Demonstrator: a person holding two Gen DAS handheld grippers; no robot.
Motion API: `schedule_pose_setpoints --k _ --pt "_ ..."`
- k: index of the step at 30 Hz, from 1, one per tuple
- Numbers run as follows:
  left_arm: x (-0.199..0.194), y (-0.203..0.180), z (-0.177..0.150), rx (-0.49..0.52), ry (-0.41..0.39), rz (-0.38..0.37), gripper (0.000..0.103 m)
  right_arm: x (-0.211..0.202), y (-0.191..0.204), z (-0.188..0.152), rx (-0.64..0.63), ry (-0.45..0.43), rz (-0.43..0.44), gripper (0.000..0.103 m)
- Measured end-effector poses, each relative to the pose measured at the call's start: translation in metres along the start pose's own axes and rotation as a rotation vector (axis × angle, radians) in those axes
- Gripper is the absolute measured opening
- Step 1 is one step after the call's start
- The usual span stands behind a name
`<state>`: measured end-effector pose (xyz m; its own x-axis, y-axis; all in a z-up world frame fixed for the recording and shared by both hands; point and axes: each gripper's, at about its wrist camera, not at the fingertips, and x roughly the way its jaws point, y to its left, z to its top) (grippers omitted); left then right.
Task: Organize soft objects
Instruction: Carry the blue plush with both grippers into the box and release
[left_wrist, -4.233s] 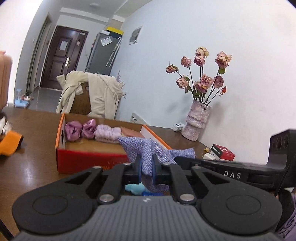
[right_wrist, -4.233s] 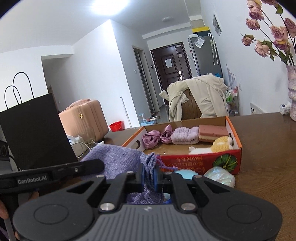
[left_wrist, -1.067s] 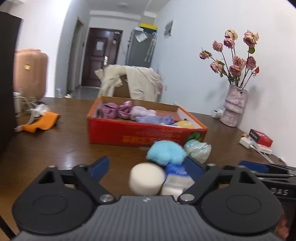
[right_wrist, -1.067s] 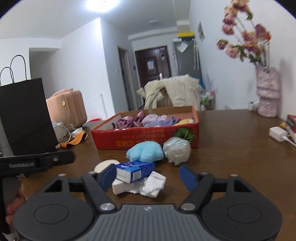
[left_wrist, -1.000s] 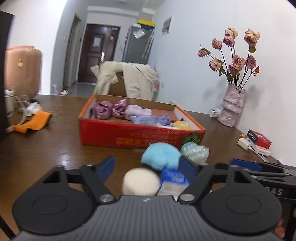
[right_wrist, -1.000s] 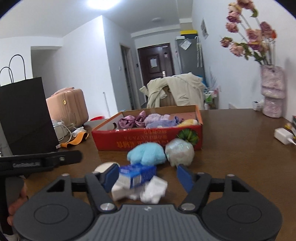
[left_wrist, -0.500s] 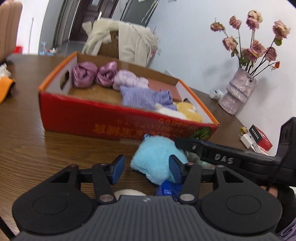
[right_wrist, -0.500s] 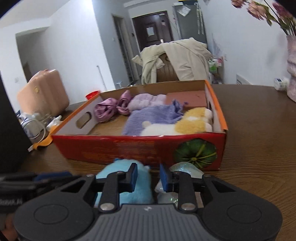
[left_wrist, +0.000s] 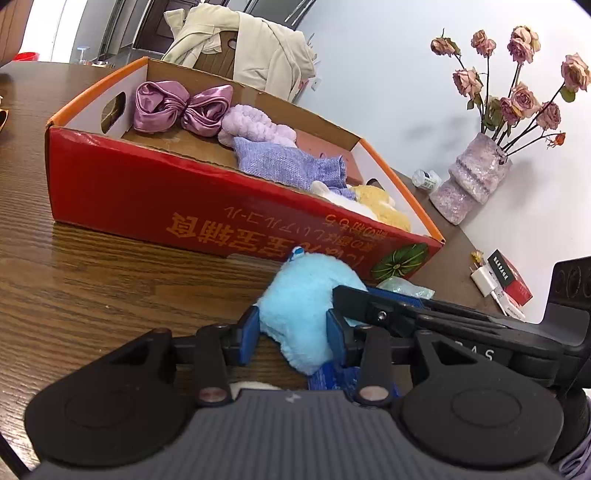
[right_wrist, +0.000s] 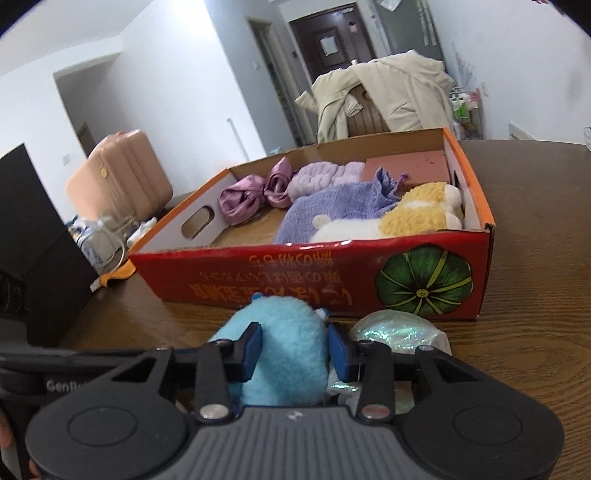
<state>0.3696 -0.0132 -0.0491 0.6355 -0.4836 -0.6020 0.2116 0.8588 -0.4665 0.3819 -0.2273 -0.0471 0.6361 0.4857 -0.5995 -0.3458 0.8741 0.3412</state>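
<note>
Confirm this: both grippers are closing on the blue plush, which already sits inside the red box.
Not inside. The blue plush lies on the table in front of the red box, as the right wrist view shows. Both the left gripper and right gripper do bracket it.

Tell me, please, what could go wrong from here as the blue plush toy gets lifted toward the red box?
1. Both the left hand-held gripper and the right hand-held gripper pinch the blue plush toy; if they move apart, it may stretch or slip free.
2. The shiny bag lies against the toy and could get dragged.
3. The red box has a tall front wall right behind the toy; a low lift might snag on it.
</note>
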Motion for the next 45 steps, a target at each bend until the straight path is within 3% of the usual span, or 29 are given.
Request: schedule_pose_setpoints --k 3,7,14,20,26,32,36,45 --pt "-0.002 -0.001 0.000 -0.010 -0.014 -0.001 0.037 0.001 -0.001 0.002 0.008 0.011 0.020 0.037" --pt "-0.026 -0.012 0.002 0.035 -0.088 0.000 0.037 -0.011 0.007 0.002 -0.010 -0.041 0.039 0.036" --pt "-0.088 -0.027 -0.004 0.083 -0.196 -0.027 0.037 -0.060 0.051 0.005 -0.071 -0.156 0.042 0.036" --pt "-0.122 -0.027 -0.010 0.085 -0.254 -0.018 0.037 -0.084 0.079 0.004 -0.085 -0.200 0.065 0.036" --pt "-0.125 -0.020 0.027 0.093 -0.274 -0.020 0.037 -0.081 0.093 0.026 -0.070 -0.205 0.071 0.034" --pt "-0.087 0.018 0.099 -0.005 -0.197 -0.030 0.036 -0.034 0.076 0.096 0.002 -0.098 0.111 0.034" --pt "-0.052 0.041 0.134 -0.018 -0.151 0.018 0.036 0.015 0.066 0.133 0.024 -0.020 0.102 0.034" --pt "0.024 0.084 0.167 -0.020 -0.030 0.153 0.036 0.132 0.031 0.165 0.174 0.144 0.082 0.034"
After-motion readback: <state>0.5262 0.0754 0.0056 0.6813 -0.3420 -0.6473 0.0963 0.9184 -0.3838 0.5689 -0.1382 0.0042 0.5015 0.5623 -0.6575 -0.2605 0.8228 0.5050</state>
